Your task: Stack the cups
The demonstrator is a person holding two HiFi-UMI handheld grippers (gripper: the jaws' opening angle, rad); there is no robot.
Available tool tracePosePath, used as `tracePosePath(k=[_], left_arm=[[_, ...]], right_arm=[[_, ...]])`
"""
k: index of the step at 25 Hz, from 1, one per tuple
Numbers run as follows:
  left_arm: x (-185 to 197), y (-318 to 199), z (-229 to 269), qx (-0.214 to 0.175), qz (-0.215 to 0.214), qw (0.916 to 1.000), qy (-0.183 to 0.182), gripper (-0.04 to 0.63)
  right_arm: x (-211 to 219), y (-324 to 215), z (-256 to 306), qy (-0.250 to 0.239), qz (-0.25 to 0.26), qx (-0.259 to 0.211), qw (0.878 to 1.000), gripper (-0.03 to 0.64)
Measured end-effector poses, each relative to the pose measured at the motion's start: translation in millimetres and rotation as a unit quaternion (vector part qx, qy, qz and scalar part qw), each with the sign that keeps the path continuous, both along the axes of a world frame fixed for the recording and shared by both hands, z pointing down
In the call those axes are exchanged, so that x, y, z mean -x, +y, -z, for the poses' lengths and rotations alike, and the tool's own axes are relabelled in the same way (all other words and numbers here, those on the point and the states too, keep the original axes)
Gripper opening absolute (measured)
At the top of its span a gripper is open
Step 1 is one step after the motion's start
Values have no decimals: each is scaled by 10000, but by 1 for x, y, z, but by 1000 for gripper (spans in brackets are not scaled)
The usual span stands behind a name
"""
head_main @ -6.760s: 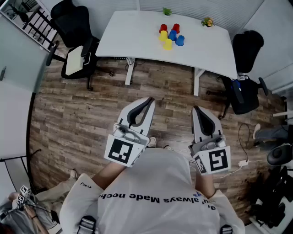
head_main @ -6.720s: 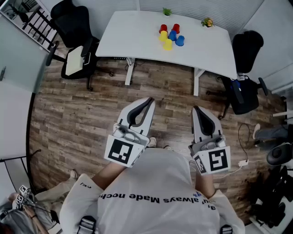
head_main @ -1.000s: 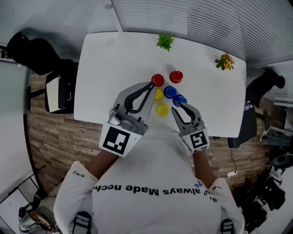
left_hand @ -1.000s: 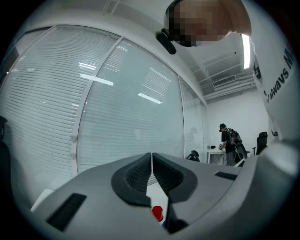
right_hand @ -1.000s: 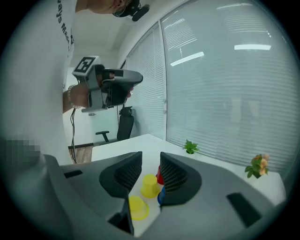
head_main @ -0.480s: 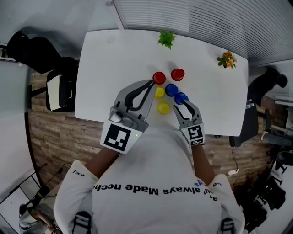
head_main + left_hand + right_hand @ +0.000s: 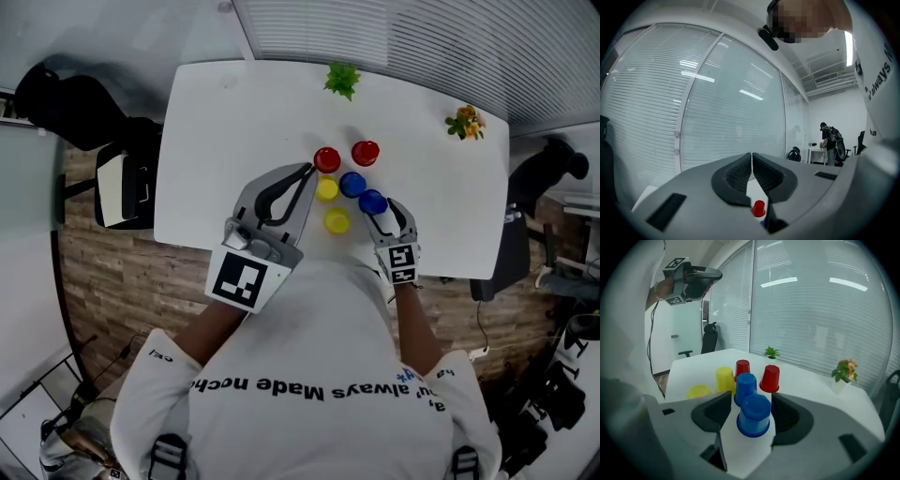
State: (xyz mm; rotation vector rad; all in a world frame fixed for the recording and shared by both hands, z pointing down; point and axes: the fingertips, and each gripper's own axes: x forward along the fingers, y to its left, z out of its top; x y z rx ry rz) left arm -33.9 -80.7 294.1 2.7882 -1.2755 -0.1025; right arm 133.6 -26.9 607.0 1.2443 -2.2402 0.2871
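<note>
Right gripper (image 7: 381,216) at the nearer blue cup (image 7: 753,416); its jaws have just been opening and stand spread, 1 on each side of the cup, pads seemingly not yet pressing it; the cup stands upside down, axis upright, at the right of a cluster of 6 cups toward the front edge of the table (image 7: 234,141); left gripper (image 7: 298,180) hangs level, jaws pressed together, empty; the right hand is judged nearer for the grasp.
</note>
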Motion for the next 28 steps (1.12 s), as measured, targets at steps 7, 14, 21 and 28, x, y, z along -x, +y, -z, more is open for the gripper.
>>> tracePosePath(k=[7, 14, 21, 28], left_arm=[[3, -1, 3, 0, 19, 10000, 19, 26], [3, -1, 1, 7, 25, 10000, 24, 26], [4, -1, 1, -2, 29, 10000, 57, 26], [4, -3, 4, -25, 27, 10000, 54, 26]], right_arm=[[-6, -3, -17, -5, -93, 194, 9998, 282], [-12, -6, -18, 5, -101, 186, 9998, 229], [-27, -19, -11, 90, -250, 107, 9996, 229], [-36, -38, -18, 206, -349, 147, 9991, 229]])
